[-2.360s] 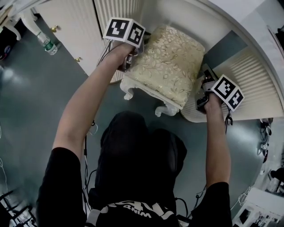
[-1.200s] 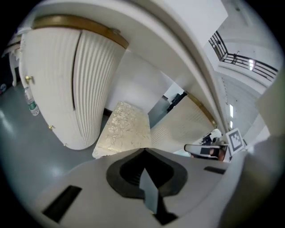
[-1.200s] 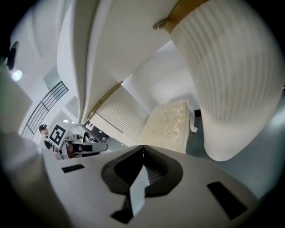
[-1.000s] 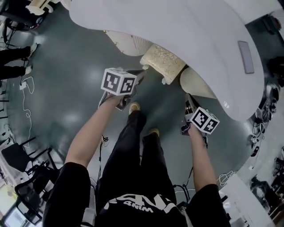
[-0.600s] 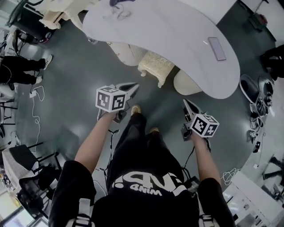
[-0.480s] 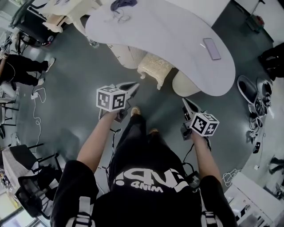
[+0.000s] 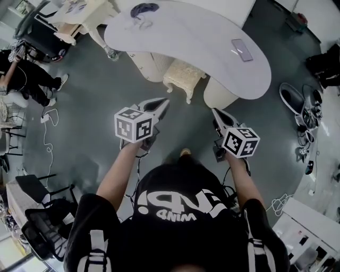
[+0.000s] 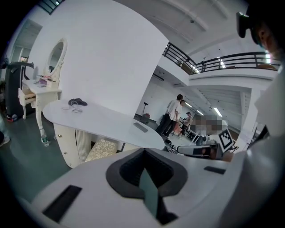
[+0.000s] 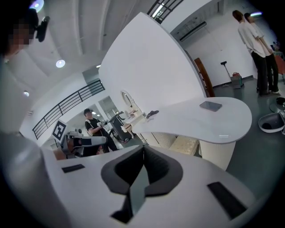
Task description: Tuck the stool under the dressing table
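Floor (image 7: 85, 127): grey-green, glossy.
Counter (image 7: 186, 32): white, curved; carries a dark bundle (image 7: 141, 9) and a flat slab (image 7: 241, 49), possibly a phone.
Stool (image 7: 184, 78): tucked under the counter edge, front legs showing.
Left gripper (image 7: 163, 102), right gripper (image 7: 215, 112): fingers together, empty, well apart from the stool.

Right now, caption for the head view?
Stool tucked under the dressing table; left gripper and right gripper held clear, jaws shut.

The floor (image 7: 79, 122) was dark grey-green and glossy. A tall white curved wall (image 8: 102, 67) rose at the far side, with a black-railed balcony (image 8: 213, 60) above. A cream vanity (image 8: 38, 91) with an oval mirror (image 8: 55, 54) stood far left.
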